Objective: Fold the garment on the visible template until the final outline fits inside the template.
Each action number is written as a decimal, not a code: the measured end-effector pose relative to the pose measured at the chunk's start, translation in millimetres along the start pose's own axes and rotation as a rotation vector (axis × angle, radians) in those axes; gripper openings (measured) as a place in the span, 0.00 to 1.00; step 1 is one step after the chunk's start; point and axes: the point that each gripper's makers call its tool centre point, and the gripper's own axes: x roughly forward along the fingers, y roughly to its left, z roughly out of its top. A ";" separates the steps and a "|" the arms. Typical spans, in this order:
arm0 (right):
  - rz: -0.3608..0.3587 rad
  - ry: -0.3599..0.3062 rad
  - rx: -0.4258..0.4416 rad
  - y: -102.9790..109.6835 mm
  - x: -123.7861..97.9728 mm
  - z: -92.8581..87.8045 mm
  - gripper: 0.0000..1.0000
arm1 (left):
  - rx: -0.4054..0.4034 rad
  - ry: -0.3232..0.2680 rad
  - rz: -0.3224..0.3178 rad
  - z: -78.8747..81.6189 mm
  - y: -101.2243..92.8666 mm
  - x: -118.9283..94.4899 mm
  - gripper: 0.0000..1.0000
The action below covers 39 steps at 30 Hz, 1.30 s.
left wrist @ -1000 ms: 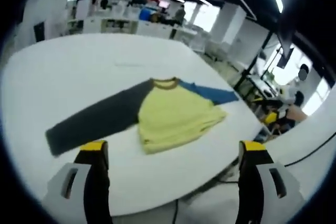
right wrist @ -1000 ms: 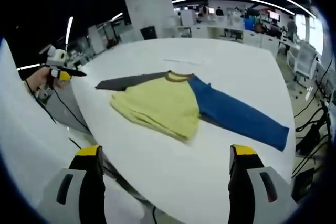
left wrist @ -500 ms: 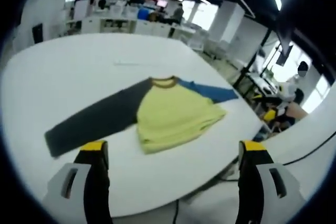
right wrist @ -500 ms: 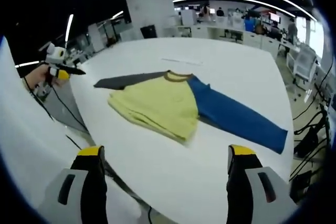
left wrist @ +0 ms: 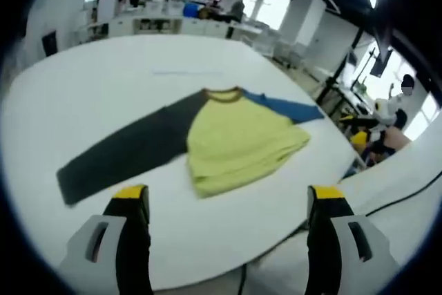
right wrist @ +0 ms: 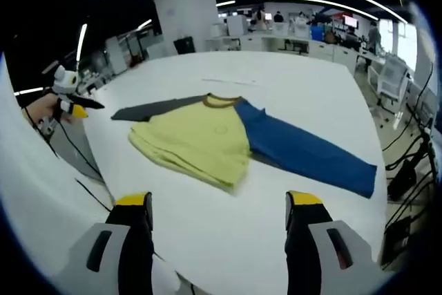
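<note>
Beyond the shirt [left wrist: 235,143], the template outline on the desk [left wrist: 103,81] is too faint to trace. The far claw [right wrist: 65,105], left of the shirt [right wrist: 200,139], is too small to read.

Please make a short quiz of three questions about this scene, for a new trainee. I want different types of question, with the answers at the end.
1. True or false: the shirt lies on the white table with both long sleeves spread out.
2. Which colour is the sleeve nearest the right gripper? A) red B) blue C) white
3. Fill in: both jaws of the left gripper stand ____ and hold nothing.

Key: 1 true; 2 B, the blue sleeve, while the dark grey sleeve lies on the other side; 3 open.
</note>
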 end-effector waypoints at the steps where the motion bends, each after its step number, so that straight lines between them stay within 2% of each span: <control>1: -0.008 0.001 -0.005 -1.8 1.9 -0.3 0.76 | 0.001 -0.001 0.002 -0.1 0.6 1.6 0.88; 5: -0.011 0.002 0.008 -6.1 10.3 -2.0 0.73 | 0.019 0.011 0.023 -3.1 8.4 10.7 0.82; 9: -0.010 0.006 0.029 -8.8 18.6 -3.8 0.69 | -0.038 -0.004 0.019 -0.3 11.1 17.8 0.77; 14: -0.018 0.009 0.030 -11.2 28.9 -4.2 0.65 | -0.005 0.003 0.047 0.2 17.7 27.0 0.70; 18: -0.015 0.023 0.038 -12.9 38.7 -7.1 0.60 | -0.004 -0.010 0.080 -1.6 28.4 35.2 0.58; 26: -0.030 0.048 0.047 -18.7 52.2 -13.9 0.56 | 0.005 0.008 0.102 -9.7 37.5 48.1 0.50; 32: -0.034 0.065 0.064 -20.1 66.2 -19.9 0.49 | 0.019 0.024 0.115 -15.2 44.8 62.1 0.43; 36: -0.066 0.072 0.032 -25.3 73.1 -22.4 0.40 | 0.030 0.034 0.125 -18.2 51.0 72.0 0.36; 39: -0.058 0.073 0.044 -25.9 79.1 -22.3 0.40 | 0.056 0.053 0.126 -21.8 53.0 80.1 0.33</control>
